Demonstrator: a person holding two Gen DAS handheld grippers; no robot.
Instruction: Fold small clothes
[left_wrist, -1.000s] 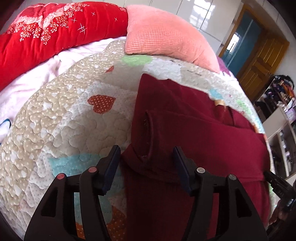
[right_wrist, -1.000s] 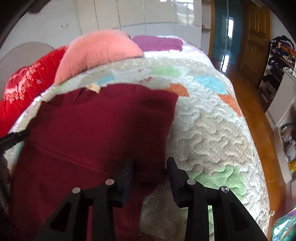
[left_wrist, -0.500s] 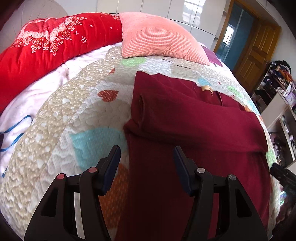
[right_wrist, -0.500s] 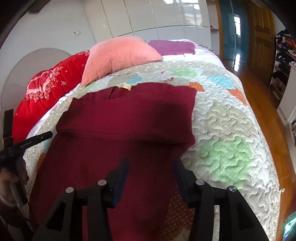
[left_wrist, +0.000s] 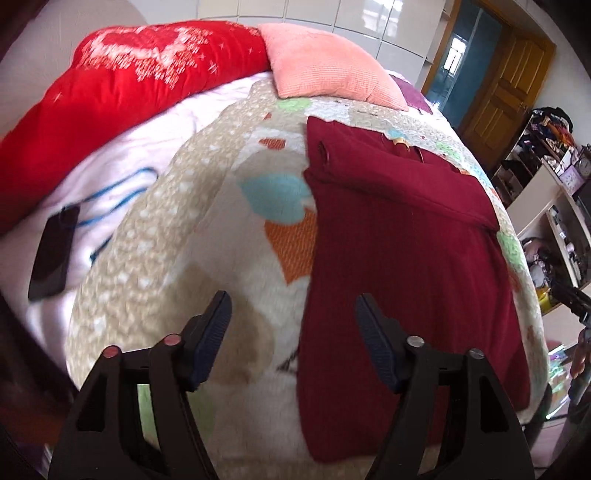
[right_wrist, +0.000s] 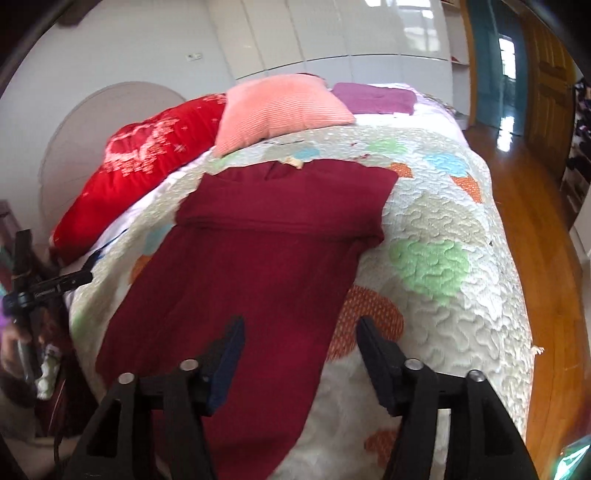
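Observation:
A dark red garment lies flat on the patchwork quilt, its top part folded down across it as a band. It also shows in the right wrist view. My left gripper is open and empty, raised above the garment's lower left edge. My right gripper is open and empty, raised above the garment's lower right edge. The left gripper shows as a black tip at the left of the right wrist view.
A pink pillow, a red duvet and a folded purple cloth lie at the head of the bed. A dark phone with a blue cord lies on the sheet. Wooden floor and shelves are to the right.
Both grippers have drawn back from the folded band toward the garment's lower end, and the right jaws have opened wider. The garment has stayed in place.

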